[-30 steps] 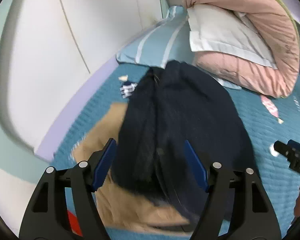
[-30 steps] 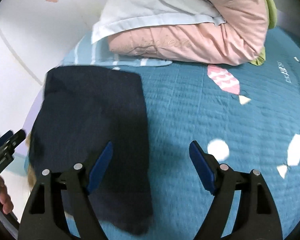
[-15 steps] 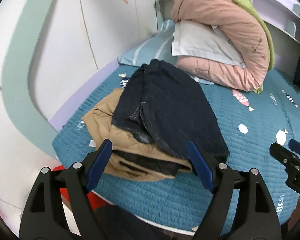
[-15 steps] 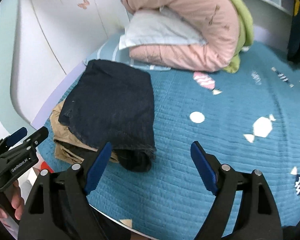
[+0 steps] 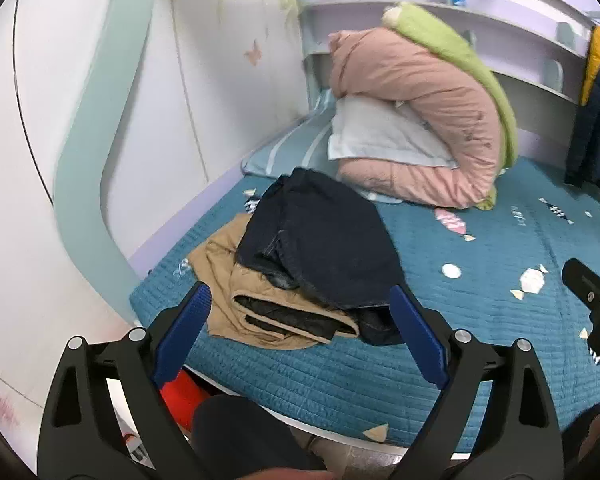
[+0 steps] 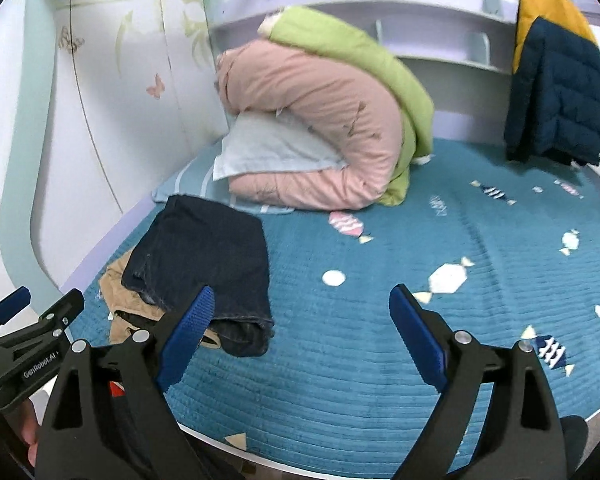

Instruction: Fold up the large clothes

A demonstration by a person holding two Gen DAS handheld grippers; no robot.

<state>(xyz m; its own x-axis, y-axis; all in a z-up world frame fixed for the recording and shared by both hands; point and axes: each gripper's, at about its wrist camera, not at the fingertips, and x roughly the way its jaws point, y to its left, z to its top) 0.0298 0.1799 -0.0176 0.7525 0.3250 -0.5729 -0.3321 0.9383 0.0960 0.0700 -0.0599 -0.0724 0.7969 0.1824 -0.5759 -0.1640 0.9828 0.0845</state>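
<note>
Nearest: left gripper (image 5: 300, 332) and right gripper (image 6: 302, 334), jaws opening wide, nothing between them, both clear of the bed (image 6: 360, 380). Beyond, near the left edge: folded dark jeans (image 6: 208, 256) stacked on a folded tan garment (image 5: 260, 300), long axis running near to far, folded end nearest. Farther back: pink duvet (image 6: 312, 128) on a pillow (image 6: 272, 148).

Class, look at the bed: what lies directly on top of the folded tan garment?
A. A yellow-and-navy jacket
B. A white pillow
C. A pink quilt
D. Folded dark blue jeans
D: the folded dark blue jeans rest on the tan garment, near the bed's edge.
</note>
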